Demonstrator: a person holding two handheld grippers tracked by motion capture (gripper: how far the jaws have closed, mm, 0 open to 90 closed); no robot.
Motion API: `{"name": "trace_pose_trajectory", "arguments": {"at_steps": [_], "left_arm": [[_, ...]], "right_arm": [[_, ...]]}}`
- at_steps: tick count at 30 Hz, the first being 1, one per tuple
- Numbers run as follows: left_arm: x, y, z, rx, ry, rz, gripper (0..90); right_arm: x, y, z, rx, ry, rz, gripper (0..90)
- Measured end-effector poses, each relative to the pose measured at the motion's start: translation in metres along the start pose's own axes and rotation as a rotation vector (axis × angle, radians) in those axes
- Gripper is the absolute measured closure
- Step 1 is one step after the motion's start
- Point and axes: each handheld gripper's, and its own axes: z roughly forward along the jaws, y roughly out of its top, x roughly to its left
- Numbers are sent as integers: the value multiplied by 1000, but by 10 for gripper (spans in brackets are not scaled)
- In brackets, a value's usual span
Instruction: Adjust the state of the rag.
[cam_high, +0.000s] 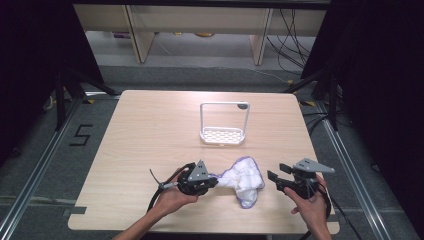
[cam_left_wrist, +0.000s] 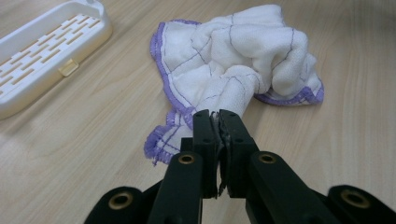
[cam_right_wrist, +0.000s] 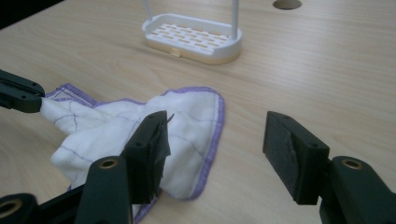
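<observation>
Plainly, by parts:

Cloth (cam_high: 244, 181): white, soft, waffle-textured terry with thin purple grid lines and a purple stitched hem; crumpled and bunched, not flat; lying on the table near its front edge, well in front of the rack.

Cloth's lie: long axis running roughly from the left gripper's side toward the front right, one pulled-out corner stretched to a narrow neck toward the left gripper, the broad rumpled part sagging toward the front edge.

Left gripper (cam_left_wrist: 215, 116): black jaws clamped tight on the cloth's drawn-out corner, fabric pinched between the pads; just left of the cloth, well in front of the rack.

Right gripper (cam_high: 274, 178): jaws apart, nothing between the pads, no fabric touched; just right of the cloth's hem, in front and to the right of the rack.

Rack (cam_high: 222, 134): white plastic, oblong slotted base with rounded ends, a thin upright rectangular frame rising from it; standing upright near the table's middle.

Table (cam_high: 150, 130): pale wood-grain top, smooth and matt, corners rounded.
</observation>
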Motion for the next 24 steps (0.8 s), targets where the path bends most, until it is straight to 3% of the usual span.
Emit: {"name": "trace_pose_trajectory", "arguments": {"at_steps": [1, 2, 4, 7, 9, 10, 12, 15, 16, 17, 18, 19, 20, 23, 24], "left_arm": [[0, 0, 0, 0, 0, 0, 858], [2, 0, 0, 32, -14, 38, 858], [-1, 0, 2, 8, -4, 21, 857], [1, -1, 0, 18, -10, 30, 857], [2, -1, 0, 26, -18, 38, 857], [3, -2, 0, 30, -17, 29, 857], [2, -3, 1, 14, -9, 15, 856], [3, -4, 1, 19, -16, 11, 855], [5, -5, 1, 31, -16, 33, 855], [3, -5, 2, 15, -11, 7, 855], [5, -5, 0, 43, -19, 29, 856], [5, -5, 1, 39, -18, 22, 856], [5, -6, 1, 30, -18, 8, 856], [7, -7, 1, 38, -14, 21, 856], [7, -7, 1, 25, -12, 12, 857]], "right_arm": [[0, 0, 0, 0, 0, 0, 425], [3, 9, 16, 49, 5, -12, 454], [4, 10, 23, 65, 8, -11, 464], [2, 24, 53, 151, 10, -78, 493], [0, 26, 61, 145, 16, -99, 500], [0, 32, 74, 172, 9, -111, 512], [0, 35, 83, 188, 9, -120, 523], [1, 38, 93, 229, 2, -96, 537], [-1, 37, 97, 233, -4, -111, 541], [-1, 37, 97, 233, -4, -111, 541], [-3, 36, 104, 232, 0, -96, 553], [-3, 36, 104, 232, 0, -96, 553], [-4, 36, 105, 259, 6, -109, 555], [-6, 34, 112, 296, 10, -98, 573], [-9, 31, 116, 281, 19, -110, 595]]}}
